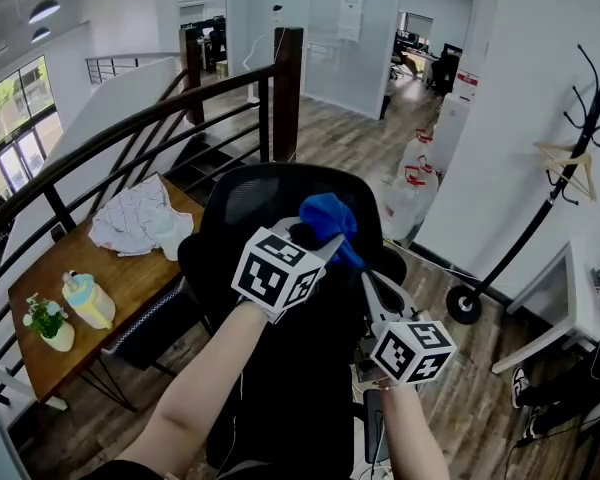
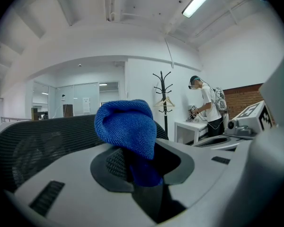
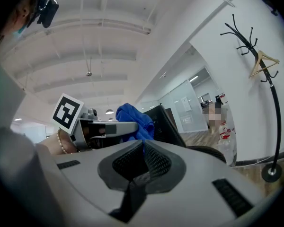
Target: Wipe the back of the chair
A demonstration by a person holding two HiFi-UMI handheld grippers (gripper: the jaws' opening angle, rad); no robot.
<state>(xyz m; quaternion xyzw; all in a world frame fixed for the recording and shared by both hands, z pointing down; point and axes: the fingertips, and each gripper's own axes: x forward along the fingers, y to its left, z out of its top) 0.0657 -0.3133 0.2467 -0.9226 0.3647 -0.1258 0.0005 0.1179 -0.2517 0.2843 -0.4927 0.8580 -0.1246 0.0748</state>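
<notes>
Room: open office landing with a wood floor (image 1: 360,138), seen steeply from above; every place below is given from the black mesh chair (image 1: 280,408).
Forearms: both reach forward over the chair's back, nearest the camera, each ending in a marker cube.
Left gripper (image 1: 315,236): above the upper part of the chair's back, jaws clamped on the blue cloth (image 1: 330,216).
Right gripper (image 1: 358,263): over the same back, just right of the left gripper. Its jaws are pressed together with nothing between them. The tips are close to the cloth's lower tail; whether they touch it cannot be told.
Cloth: bunched into a rounded wad that sticks out past the left jaws, at the top edge of the chair's back. Whether it presses on the mesh cannot be told.
Wooden table (image 1: 130,283): close on the chair's left. It carries a crumpled white fabric (image 1: 140,218), a yellow bottle with a blue top (image 1: 88,301) and a small potted plant (image 1: 48,323).
Railing (image 1: 130,128): dark handrail beyond the table, left of the chair and behind it, running beside a stairwell.
Water jugs (image 1: 410,193): beyond the chair to its right, against the white wall.
Coat stand (image 1: 540,218): black, well to the chair's right, with a wooden hanger (image 1: 568,160) on it.
Person (image 2: 206,105): seen from the left gripper view, standing at a white desk (image 2: 191,126) beyond the chair, next to the coat stand.
</notes>
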